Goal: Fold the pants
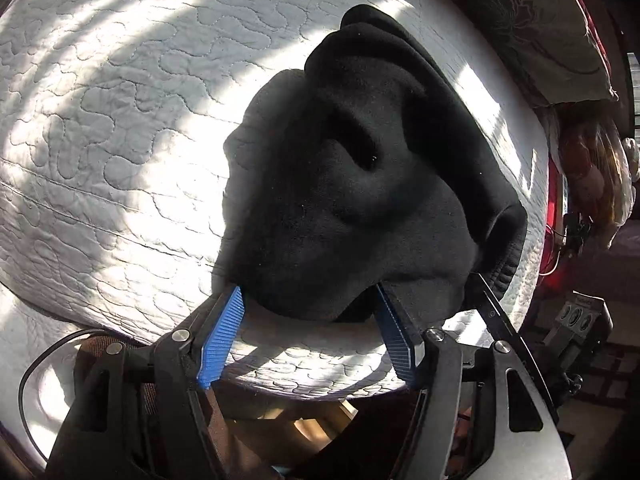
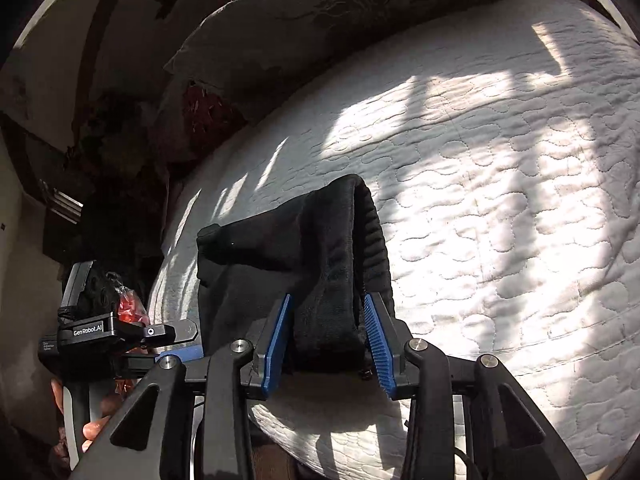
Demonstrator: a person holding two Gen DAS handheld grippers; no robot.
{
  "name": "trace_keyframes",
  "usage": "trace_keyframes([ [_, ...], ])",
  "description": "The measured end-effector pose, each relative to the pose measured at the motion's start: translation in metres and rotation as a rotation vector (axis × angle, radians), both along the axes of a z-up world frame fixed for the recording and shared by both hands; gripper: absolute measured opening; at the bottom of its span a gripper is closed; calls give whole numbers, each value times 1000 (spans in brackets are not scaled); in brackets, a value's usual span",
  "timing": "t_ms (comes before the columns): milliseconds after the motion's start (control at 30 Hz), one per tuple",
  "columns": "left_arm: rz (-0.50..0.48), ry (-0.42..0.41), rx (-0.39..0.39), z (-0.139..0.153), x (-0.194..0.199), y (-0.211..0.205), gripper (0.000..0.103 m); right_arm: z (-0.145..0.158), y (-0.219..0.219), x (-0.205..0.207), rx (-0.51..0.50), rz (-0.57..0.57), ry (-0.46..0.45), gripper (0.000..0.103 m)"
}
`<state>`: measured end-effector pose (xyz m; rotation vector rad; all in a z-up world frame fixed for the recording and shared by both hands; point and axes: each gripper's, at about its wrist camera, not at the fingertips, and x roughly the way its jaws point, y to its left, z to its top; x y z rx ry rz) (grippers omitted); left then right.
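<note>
The black pants [image 1: 372,176] are lying bunched in a soft, fleecy heap on the white quilted mattress [image 1: 120,140], near its front edge — thick folds and a ribbed elastic waistband showing on the side toward the right gripper [image 2: 326,304]. The left gripper [image 1: 310,292] is standing wide open, its blue ridged pads on either side of the heap's near edge, not pinching it. The right gripper's jaws are partly open around the waistband; whether the pads are pressing the cloth, I cannot tell. Sunlight is falling in patchy bars across the wavy stitching. A dark embroidered pillow [image 2: 320,20] is resting at the mattress's far end, well apart from the pants.
</note>
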<state>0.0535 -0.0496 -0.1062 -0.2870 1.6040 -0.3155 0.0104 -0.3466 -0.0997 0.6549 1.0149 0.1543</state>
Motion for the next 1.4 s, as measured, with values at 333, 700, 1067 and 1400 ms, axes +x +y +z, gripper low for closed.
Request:
trace_keyframes([
  [333,46,-115,-212,63,31,2,65,52,-7,4,-15,-37,-190,37],
  [700,36,-36,-88,10,100,-40,82,-23,11,68,15,-23,-75,18],
  [1067,30,-138,-57,25,29,9,83,18,-8,9,53,12,-155,40],
  [1400,46,-212,-12,36,23,29,83,15,-27,-10,89,-80,-103,62],
])
